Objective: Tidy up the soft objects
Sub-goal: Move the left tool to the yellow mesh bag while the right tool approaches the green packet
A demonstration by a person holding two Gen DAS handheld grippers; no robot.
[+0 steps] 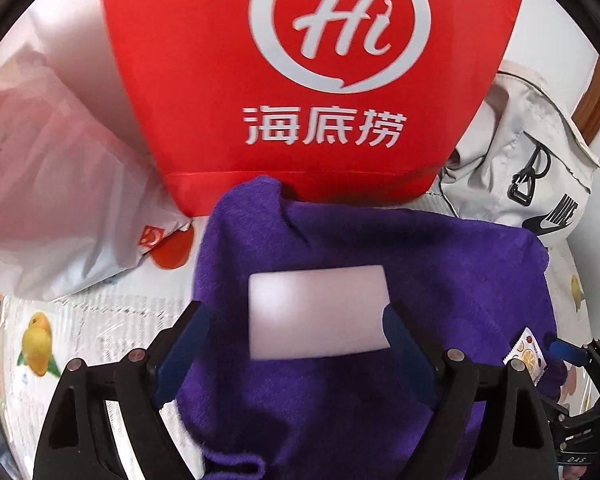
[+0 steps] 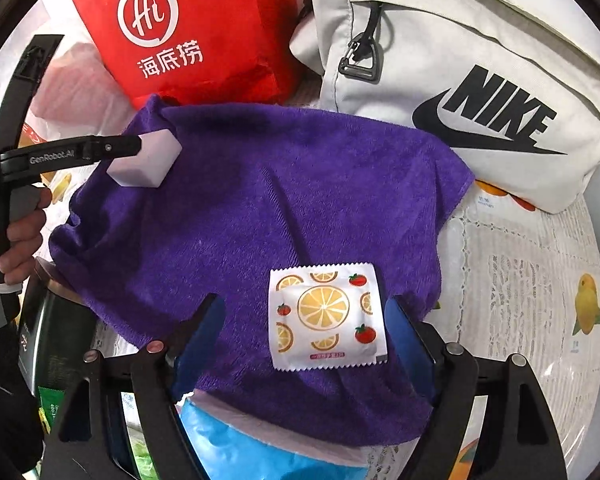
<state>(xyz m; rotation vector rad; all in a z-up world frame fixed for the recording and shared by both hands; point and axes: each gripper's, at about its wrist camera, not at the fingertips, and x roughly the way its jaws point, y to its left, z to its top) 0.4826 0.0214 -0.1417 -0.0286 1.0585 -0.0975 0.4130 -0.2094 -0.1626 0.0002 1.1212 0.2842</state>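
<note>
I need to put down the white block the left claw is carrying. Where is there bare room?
Free: the purple fleece towel's middle, between the white foam block and the fruit-print sachet, and the lace tablecloth right of the towel. Crowded: the back, with the red Haidilao bag and the grey Nike bag.

Deep purple towel (image 2: pixel 260 208) under a pale white block (image 2: pixel 146 160), and a white packet (image 2: pixel 326 316) printed with orange slices and red tomatoes. Behind: red bag (image 1: pixel 300 80) with white logo, and an off-white bag (image 2: pixel 460 80) lettered black.
</note>
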